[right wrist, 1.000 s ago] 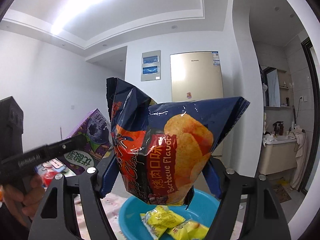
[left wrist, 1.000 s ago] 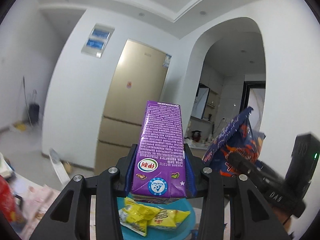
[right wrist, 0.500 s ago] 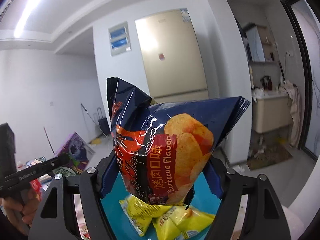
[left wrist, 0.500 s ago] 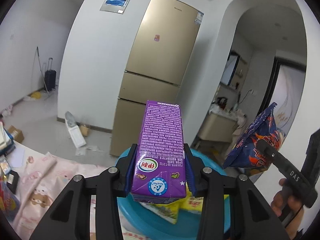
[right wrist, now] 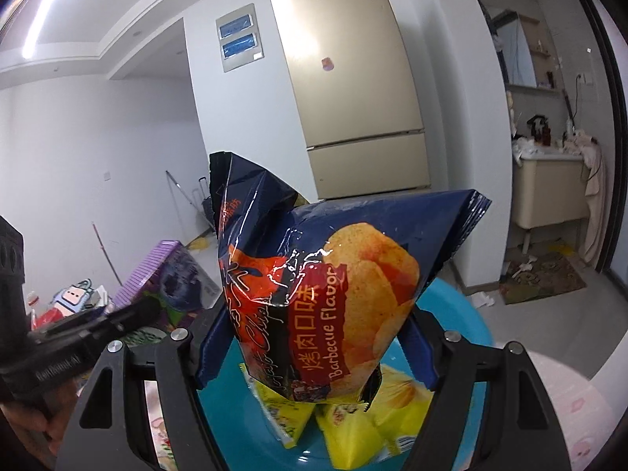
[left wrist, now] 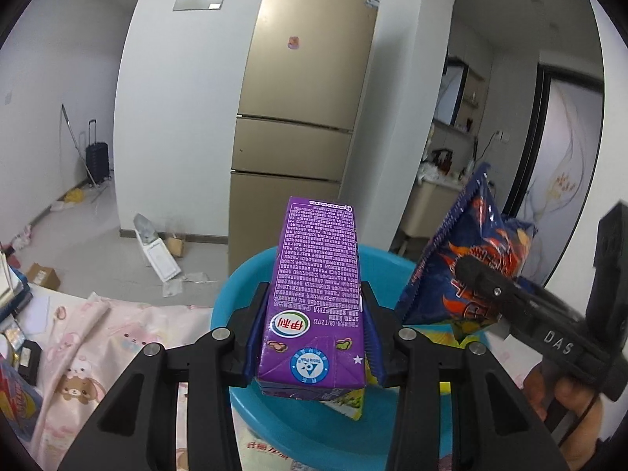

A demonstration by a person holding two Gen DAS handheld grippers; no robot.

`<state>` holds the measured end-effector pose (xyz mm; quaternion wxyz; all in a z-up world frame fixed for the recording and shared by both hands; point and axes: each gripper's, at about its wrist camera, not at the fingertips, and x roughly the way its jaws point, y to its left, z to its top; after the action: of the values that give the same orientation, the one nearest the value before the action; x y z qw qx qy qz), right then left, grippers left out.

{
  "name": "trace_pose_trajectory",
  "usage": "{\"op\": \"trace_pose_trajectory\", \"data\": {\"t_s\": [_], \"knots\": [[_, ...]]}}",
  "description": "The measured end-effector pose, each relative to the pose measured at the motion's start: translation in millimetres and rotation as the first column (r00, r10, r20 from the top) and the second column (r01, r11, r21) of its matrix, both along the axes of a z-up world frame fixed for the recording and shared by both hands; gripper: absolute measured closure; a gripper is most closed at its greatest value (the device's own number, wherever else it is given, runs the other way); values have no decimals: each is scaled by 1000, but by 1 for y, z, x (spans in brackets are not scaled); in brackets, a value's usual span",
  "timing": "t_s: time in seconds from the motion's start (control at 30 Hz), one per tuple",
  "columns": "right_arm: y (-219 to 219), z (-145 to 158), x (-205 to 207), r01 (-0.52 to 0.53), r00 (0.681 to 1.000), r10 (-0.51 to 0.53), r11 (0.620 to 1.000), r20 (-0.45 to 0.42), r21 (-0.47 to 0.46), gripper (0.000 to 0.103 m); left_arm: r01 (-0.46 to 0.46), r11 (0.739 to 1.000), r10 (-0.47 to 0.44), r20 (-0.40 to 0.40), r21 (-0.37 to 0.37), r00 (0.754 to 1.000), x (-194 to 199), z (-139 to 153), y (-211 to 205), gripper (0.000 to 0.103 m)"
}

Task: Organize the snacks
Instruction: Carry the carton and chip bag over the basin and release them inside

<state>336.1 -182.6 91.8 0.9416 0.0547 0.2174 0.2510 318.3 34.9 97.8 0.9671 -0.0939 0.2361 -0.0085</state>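
Both wrist views face the fridge (left wrist: 302, 117), sharing the basin (right wrist: 463, 314).

At frame center, the right gripper (right wrist: 310, 337) clamps a dark-blue barbecue chip bag (right wrist: 329, 294) in its jaws, above a blue basin (right wrist: 463, 314) holding yellow snack packets (right wrist: 353, 428). At left, a purple carton (right wrist: 165, 278) sits in the other gripper.

Both fisheye views are bright and mostly sharp, lit evenly from overhead. In the right wrist view a ceiling light strip (right wrist: 47, 11) blows out white at 10 o'clock, and the chip bag (right wrist: 325, 294) throws crinkly glare. The fridge (left wrist: 306, 90) has a soft sheen. Walls bow hard toward the rims, and the corners go black. The hand (left wrist: 565, 412) at 4 o'clock is dim and slightly soft.
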Motion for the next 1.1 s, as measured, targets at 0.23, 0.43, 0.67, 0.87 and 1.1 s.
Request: {"op": "trace_pose_trajectory", "data": {"t_s": [0.23, 0.43, 0.67, 0.87, 1.1], "knots": [[11, -4, 0, -2, 1000, 2, 999, 3, -52, 29, -16, 999, 17, -28, 47, 999, 3, -7, -8, 58], [17, 4, -5, 17, 999, -13, 995, 38, -95, 21, -36, 998, 38, -39, 42, 999, 6, -9, -11, 55], [7, 18, -14, 63, 995, -58, 996, 77, -58, 0, -139, 989, 137, 25, 60, 990, -5, 2, -3, 0], [7, 36, -28, 53, 991, -46, 998, 127, -46, 0, -101, 995, 100, 43, 27, 994, -13, 17, -1, 0], [19, 67, -68, 5, 977, 14, 996, 211, -92, 0, -96, 994, 93, 58, 57, 994, -45, 54, -14, 0]]}}
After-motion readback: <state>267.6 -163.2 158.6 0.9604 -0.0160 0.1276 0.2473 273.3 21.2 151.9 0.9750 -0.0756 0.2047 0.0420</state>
